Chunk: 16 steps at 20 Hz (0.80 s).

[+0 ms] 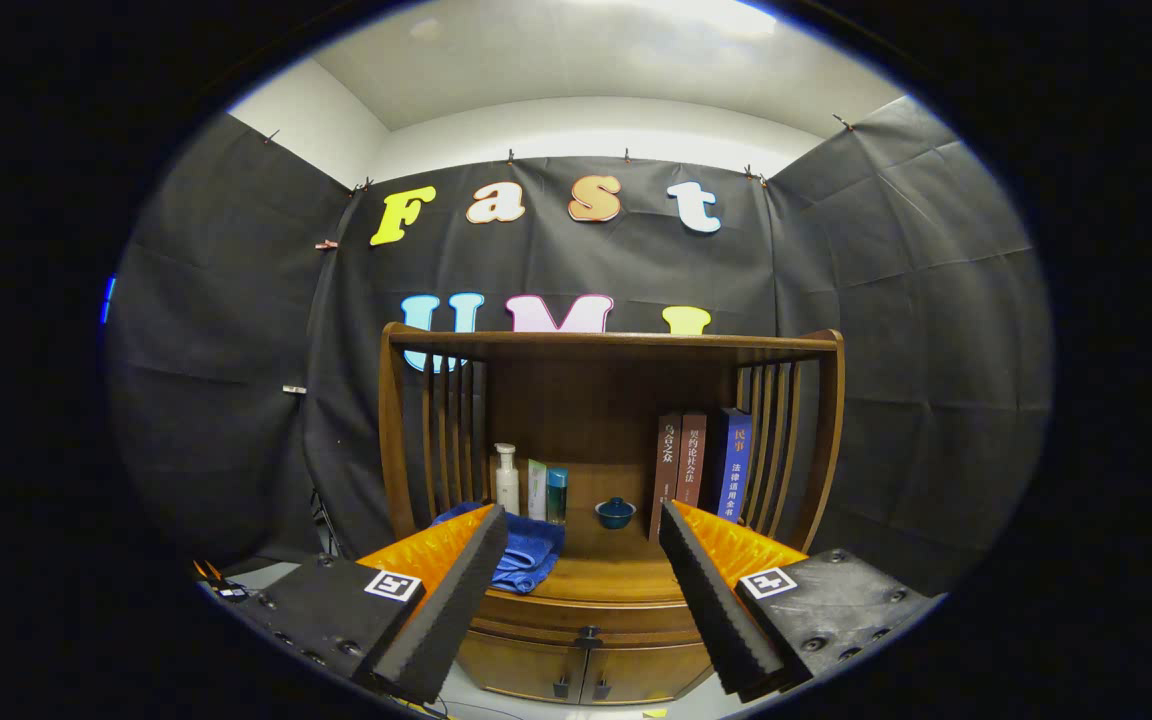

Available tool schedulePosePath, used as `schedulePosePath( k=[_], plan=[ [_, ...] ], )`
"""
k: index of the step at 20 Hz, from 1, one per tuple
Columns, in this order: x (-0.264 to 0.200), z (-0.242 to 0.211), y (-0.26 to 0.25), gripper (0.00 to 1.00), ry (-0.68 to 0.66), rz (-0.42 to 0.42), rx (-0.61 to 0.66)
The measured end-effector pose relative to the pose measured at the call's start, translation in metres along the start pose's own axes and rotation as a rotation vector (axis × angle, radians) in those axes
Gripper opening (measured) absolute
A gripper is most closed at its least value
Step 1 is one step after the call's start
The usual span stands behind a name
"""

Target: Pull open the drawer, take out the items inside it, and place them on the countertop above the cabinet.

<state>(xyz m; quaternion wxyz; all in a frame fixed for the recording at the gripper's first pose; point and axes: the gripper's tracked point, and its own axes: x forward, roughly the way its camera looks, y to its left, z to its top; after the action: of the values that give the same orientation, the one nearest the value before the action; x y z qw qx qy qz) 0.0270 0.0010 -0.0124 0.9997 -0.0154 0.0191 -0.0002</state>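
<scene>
Gripper (584,560) fingers spread, empty, aimed at cabinet (596,600) to line up on drawer; drawer knob (589,633) between fingers at 6 o'clock, drawer shut; towel (528,548) on countertop (616,575) at 10, books (701,465) at 1

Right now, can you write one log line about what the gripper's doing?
gripper: open, holding nothing | drawer: shut, knob between fingers, ahead | countertop: blue towel, bottles, bowl, books | stage: approach

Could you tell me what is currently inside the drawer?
I cannot tell: the drawer is closed, hiding its contents. The hand-held gripper hangs open before it, holding nothing.
</scene>
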Motion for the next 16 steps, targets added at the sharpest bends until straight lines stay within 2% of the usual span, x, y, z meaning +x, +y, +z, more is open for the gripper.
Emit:
schedulePosePath(
  k=[6,16],
  plan=[
    [0.013,-0.026,-0.001,0.99,0.023,-0.009,0.02],
    [0.049,-0.144,-0.015,0.99,0.164,-0.026,0.078]
  ],
)
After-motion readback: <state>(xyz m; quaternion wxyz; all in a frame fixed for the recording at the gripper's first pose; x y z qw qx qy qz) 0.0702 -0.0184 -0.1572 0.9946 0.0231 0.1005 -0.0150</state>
